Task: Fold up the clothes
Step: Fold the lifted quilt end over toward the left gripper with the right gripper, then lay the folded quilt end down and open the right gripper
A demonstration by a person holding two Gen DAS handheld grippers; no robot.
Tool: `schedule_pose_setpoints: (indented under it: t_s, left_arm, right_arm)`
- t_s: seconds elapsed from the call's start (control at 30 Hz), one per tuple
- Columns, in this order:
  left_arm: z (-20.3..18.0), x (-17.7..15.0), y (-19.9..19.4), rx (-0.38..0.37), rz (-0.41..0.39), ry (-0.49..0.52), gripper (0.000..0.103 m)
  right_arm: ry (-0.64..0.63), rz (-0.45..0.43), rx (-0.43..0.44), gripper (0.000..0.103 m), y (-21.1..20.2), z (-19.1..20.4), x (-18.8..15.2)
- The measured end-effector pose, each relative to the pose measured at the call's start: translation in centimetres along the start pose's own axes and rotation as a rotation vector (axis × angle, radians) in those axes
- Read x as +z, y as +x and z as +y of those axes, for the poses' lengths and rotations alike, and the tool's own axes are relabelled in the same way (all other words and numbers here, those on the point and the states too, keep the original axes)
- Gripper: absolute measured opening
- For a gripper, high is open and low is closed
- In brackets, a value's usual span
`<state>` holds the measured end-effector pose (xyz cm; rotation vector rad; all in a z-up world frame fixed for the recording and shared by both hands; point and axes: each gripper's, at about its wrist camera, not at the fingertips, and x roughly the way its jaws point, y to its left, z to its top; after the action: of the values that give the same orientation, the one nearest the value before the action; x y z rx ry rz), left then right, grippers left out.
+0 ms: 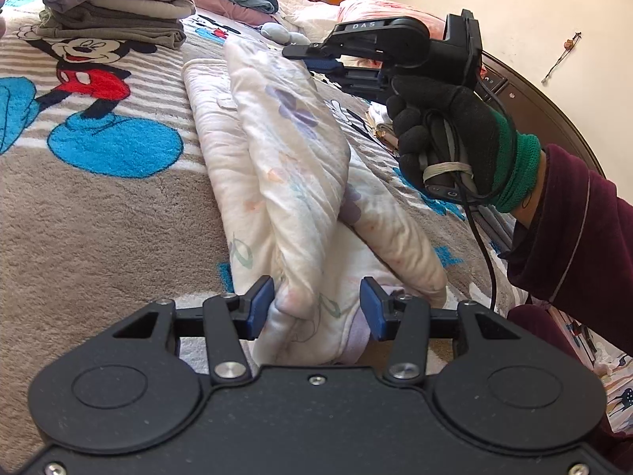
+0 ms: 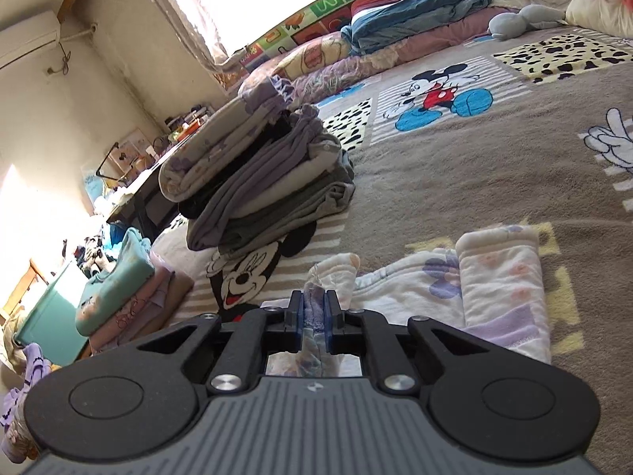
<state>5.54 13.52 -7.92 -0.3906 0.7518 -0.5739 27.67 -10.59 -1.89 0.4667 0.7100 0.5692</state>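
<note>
A white floral garment [image 1: 292, 182] lies in a long folded strip on the Mickey Mouse blanket [image 1: 91, 206]. My left gripper [image 1: 316, 308] is open, its blue pads [image 1: 259, 308] on either side of the garment's near end, which bulges between them. My right gripper [image 1: 316, 61], held in a black-gloved hand, is at the garment's far end. In the right wrist view my right gripper [image 2: 314, 312] is shut on a bunched purple-white edge of the garment [image 2: 498, 277], whose folded part lies to the right.
A stack of folded grey clothes [image 1: 114, 4] stands on the blanket at the far left; it also shows in the right wrist view [image 2: 269, 182]. Pillows and a blue quilt [image 2: 415, 12] lie at the bed's head. A teal bin [image 2: 51, 316] stands beside the bed.
</note>
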Motion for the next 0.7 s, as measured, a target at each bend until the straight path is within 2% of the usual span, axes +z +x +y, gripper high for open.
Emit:
schedule_pose_setpoints:
  t_s: [0.07,0.23,0.43,0.53,0.7]
  left_arm:
    - [0.1,0.0,0.0,-0.003,0.001,-0.014,0.046]
    - [0.6,0.0,0.0,-0.014,0.002,-0.049,0.046]
    - [0.5,-0.1,-0.1,-0.015,-0.001,-0.052,0.046]
    - [0.4,-0.2,-0.2,-0.009,-0.006,-0.048,0.047]
    - [0.2,-0.2,-1.0,0.001,-0.026,-0.039,0.047]
  right_arm:
    - [0.001,-0.007,-0.016,0.012,-0.2,-0.2,0.4]
    - [-0.011,0.042,-0.064,0.012,2.0,-1.1,-0.1]
    - [-0.091,0.091,-0.144,0.013,4.4,-0.7,-1.3]
    - [-0.086,0.074,-0.12,0.016,3.8,-0.3,-1.0]
    - [-0.17,-0.014,-0.076,0.02,-0.5,1.1,-0.3]
